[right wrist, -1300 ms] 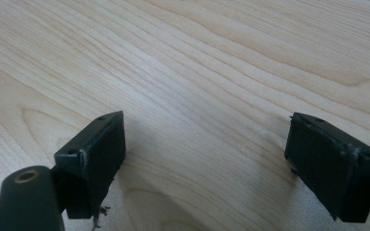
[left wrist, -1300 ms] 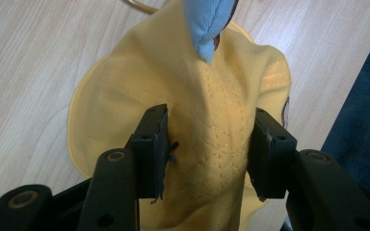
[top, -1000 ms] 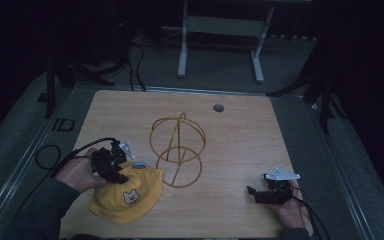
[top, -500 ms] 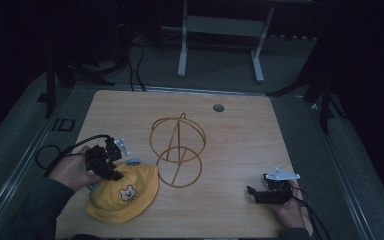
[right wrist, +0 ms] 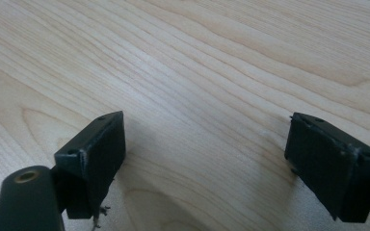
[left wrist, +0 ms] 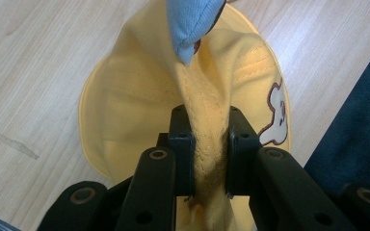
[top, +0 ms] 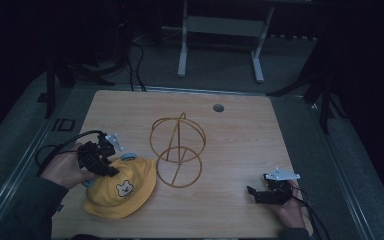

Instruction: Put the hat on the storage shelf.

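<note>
Left gripper (left wrist: 204,139) jaws clamped on a fold of the yellow hat (top: 121,192), which lies at the table (top: 240,130) front-left, beside the wire stand (top: 177,150). Right gripper (right wrist: 204,159) jaws spread wide over bare wood, front-right.

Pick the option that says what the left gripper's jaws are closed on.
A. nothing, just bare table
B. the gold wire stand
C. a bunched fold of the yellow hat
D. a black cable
C: in the left gripper view the left gripper pinches a bunched fold of the yellow hat between its pads.
</note>
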A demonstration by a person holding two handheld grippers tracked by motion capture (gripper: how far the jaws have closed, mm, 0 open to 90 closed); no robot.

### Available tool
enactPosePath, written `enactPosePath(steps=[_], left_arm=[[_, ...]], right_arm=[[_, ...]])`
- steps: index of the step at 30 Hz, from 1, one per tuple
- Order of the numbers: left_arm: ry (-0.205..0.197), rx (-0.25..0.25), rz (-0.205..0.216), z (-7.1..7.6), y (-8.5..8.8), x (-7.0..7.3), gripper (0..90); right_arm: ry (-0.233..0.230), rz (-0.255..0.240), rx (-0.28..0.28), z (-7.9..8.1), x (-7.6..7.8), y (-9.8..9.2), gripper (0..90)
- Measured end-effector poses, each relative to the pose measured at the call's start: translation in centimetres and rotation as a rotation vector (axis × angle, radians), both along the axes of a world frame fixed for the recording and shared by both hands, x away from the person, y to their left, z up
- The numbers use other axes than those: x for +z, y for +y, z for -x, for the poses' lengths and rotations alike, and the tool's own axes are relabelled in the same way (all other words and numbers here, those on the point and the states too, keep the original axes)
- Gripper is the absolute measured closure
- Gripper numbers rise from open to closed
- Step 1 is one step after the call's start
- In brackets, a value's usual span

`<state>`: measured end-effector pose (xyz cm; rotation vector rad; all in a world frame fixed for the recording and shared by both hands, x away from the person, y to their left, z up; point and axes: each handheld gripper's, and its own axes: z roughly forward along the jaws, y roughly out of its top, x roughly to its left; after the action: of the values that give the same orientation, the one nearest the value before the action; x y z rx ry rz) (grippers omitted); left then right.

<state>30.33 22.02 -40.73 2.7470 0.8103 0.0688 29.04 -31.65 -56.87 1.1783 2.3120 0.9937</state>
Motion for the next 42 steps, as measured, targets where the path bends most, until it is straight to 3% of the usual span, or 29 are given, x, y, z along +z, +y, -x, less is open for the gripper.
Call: enactPosePath(steps=[5, 16, 24, 42], left_arm=[[-0.018, 0.018, 0.036, 0.1, 0.8, 0.7, 77.1], [-0.049, 0.037, 0.069, 0.2, 2.0, 2.1, 77.1], [-0.058, 0.042, 0.075, 0.3, 2.5, 2.5, 77.1], [-0.097, 0.079, 0.151, 0.2, 3.9, 3.8, 77.1]], right_arm=[[0.0, -0.001, -0.001, 0.0, 0.0, 0.0, 14.3], [-0.001, 0.0, 0.001, 0.0, 0.0, 0.0, 14.3], [-0.001, -0.001, 0.0, 0.0, 0.0, 0.0, 14.3], [0.0, 0.0, 0.0, 0.0, 0.0, 0.0, 14.3]])
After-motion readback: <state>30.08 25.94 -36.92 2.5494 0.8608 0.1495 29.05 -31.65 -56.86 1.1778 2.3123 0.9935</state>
